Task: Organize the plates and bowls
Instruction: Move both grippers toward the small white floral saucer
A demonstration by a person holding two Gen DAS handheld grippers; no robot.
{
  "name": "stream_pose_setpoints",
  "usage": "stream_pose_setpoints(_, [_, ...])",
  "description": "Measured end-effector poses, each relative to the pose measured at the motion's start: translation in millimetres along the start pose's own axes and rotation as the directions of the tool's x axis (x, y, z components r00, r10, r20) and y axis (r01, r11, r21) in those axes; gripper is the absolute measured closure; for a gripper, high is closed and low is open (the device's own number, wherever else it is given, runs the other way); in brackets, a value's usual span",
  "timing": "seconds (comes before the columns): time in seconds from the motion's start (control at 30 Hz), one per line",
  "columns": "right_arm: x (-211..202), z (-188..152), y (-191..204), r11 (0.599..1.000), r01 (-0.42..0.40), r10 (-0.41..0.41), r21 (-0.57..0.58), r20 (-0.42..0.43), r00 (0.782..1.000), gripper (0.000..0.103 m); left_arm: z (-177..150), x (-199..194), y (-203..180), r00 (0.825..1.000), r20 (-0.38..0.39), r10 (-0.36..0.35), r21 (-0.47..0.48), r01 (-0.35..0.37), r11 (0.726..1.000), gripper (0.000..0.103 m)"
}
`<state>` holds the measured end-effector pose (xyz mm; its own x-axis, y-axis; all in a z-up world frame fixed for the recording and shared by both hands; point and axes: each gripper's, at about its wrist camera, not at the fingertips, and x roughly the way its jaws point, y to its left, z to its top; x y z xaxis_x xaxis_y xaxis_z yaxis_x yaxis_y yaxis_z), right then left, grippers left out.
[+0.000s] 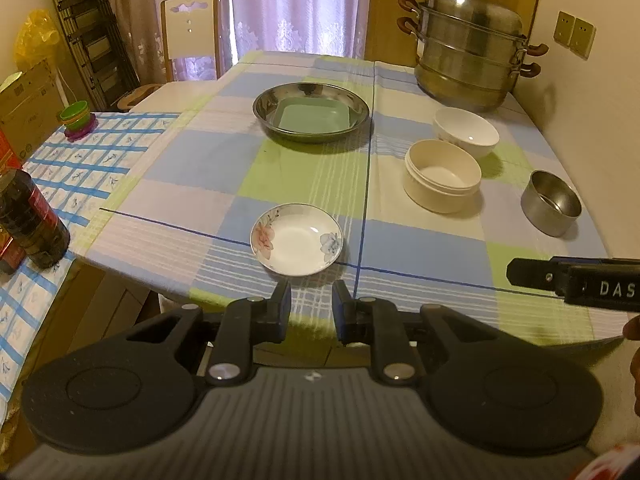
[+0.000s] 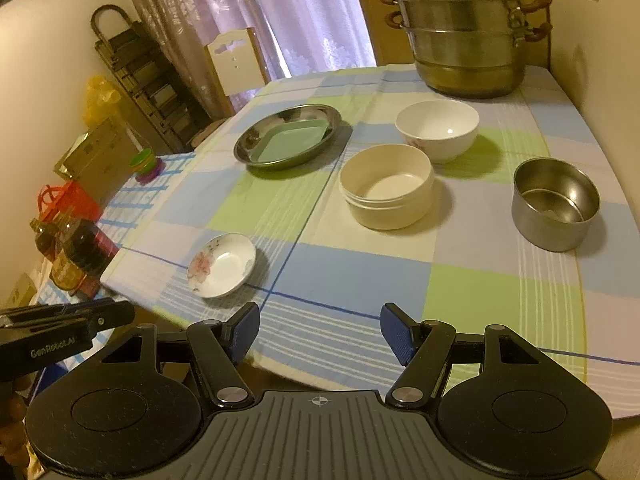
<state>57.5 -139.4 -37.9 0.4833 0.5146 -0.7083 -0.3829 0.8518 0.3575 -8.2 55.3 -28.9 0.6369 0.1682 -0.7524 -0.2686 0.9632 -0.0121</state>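
A table point(image 1: 180, 168) under a checked cloth of blue, green and lilac squares fills both views, and every dish of the task stands on it. The largest thing is a tiered steel steamer pot point(image 1: 470, 46) with brown handles, at the far right corner by the wall. Next in size is a round steel plate point(image 1: 312, 114) near the middle of the far half, with a square green dish point(image 1: 316, 118) lying inside it. To its right stand a white bowl point(image 1: 466, 132) and, just in front of it and nearly touching, a cream straight-walled bowl point(image 1: 442, 176). A steel bowl point(image 1: 552, 204) sits apart from these, further right and nearer the table's edge. The small flowered saucer point(image 1: 297, 239) lies near the front edge, just ahead of the left gripper point(image 1: 311, 306), whose jaws stand narrow with a slim gap between the blue pads and nothing in it. The right gripper point(image 2: 320, 332) hangs over the front edge with its jaws spread wide and empty, the saucer off to its left and the cream bowl beyond it. On a lower side surface at the left stand dark bottles point(image 1: 28, 220) and a stack of small coloured cups point(image 1: 76, 120).
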Motion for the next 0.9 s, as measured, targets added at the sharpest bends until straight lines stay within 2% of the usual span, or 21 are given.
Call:
stream_pose_setpoints(0.37, [25.9, 6.9, 2.3, 0.999, -0.042, 0.042, -0.029, 0.007, 0.999, 0.036, 5.4, 33.3, 19.7, 1.000, -0.015, 0.012, -0.018, -0.012, 1.000, 0.083])
stream_pose_setpoints(0.67, [59.6, 22.5, 18.2, 0.997, -0.041, 0.041, -0.064, 0.004, 0.999, 0.036, 21.4, 69.1, 43.3, 0.999, -0.035, 0.004, -0.021, -0.005, 1.000, 0.083])
stream_pose_setpoints(0.77, [77.8, 27.3, 27.3, 0.996, -0.040, 0.038, -0.081, -0.015, 0.999, 0.039, 24.5, 81.6, 50.7, 0.999, -0.049, 0.002, -0.022, -0.003, 1.000, 0.083])
stream_pose_setpoints(0.9, [102.1, 31.5, 35.3, 0.995, -0.054, 0.049, -0.090, -0.049, 0.998, 0.047, 28.7, 99.8, 61.0, 0.997, -0.075, -0.006, -0.029, 0.004, 1.000, 0.083])
